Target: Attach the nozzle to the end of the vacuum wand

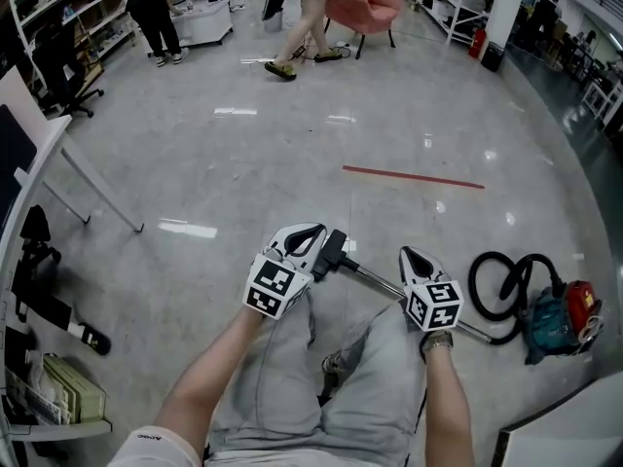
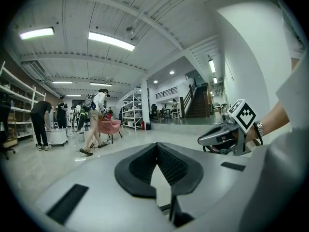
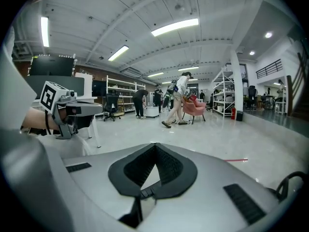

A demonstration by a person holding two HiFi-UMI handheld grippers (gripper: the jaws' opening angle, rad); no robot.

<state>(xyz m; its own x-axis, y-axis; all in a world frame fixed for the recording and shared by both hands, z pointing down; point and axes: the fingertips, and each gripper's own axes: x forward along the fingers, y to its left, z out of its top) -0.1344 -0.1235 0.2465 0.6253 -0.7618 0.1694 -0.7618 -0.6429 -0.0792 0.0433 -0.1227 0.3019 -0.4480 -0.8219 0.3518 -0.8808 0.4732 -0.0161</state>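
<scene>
left of the teal vacuum cleaner (image 1: 550, 321), its metal wand (image 1: 375, 279) carries the black nozzle (image 1: 335, 252) at its far end, just beside the left gripper (image 1: 317, 232), with the right gripper (image 1: 409, 253) near mid-wand, both sets of jaws pressed together.

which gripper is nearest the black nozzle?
The left gripper: its tip sits right beside the nozzle; the right gripper is farther along the wand.

Glossy grey floor (image 1: 292, 154), white shelving (image 1: 73, 13)
</scene>
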